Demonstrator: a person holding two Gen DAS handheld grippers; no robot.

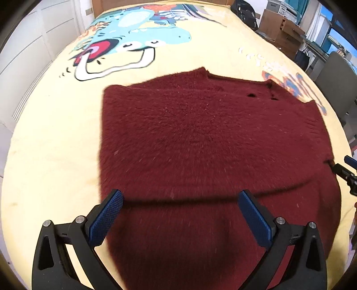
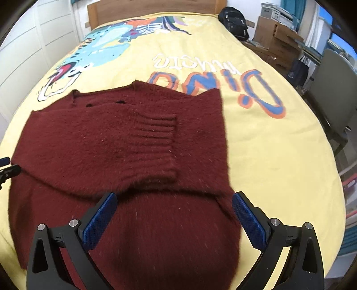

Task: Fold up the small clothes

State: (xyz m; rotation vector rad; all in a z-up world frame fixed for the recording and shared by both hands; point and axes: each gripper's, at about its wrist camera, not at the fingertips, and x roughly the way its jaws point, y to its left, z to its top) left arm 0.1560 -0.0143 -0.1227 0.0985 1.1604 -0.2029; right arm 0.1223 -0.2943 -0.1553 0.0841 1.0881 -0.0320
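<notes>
Here, in the left wrist view, a fuzzy maroon sweater point(image 1: 200, 138) lies spread on a bed covered by a yellow blanket point(image 1: 49, 156) printed with a cartoon dinosaur point(image 1: 133, 38). The left hand-held gripper point(image 1: 180, 214) hovers over the near part of the garment, its blue-padded fingers point(image 1: 107, 218) spread wide with nothing between them. A fold line crosses the sweater just beyond the fingertips, and two small dark holes show near the far edge. At the right border the tip of the right hand-held gripper point(image 1: 348, 174) appears beside the sweater's edge (whether it touches the knit cannot be told).

In the right wrist view, the sweater point(image 2: 100, 145) sits toward the left of the bed, a ribbed cuff point(image 2: 156, 145) of one sleeve laid across its body. The right hand-held gripper point(image 2: 174, 214) is likewise wide open above the near portion, gripping nothing. Beyond the garment, upside-down orange-and-blue lettering point(image 2: 214, 87) marks the blanket point(image 2: 279, 156). A wooden headboard point(image 2: 151, 9), a black backpack point(image 2: 234, 22), cardboard boxes point(image 2: 274, 35) and a grey chair point(image 2: 332, 89) ring the bed's far and right sides.
</notes>
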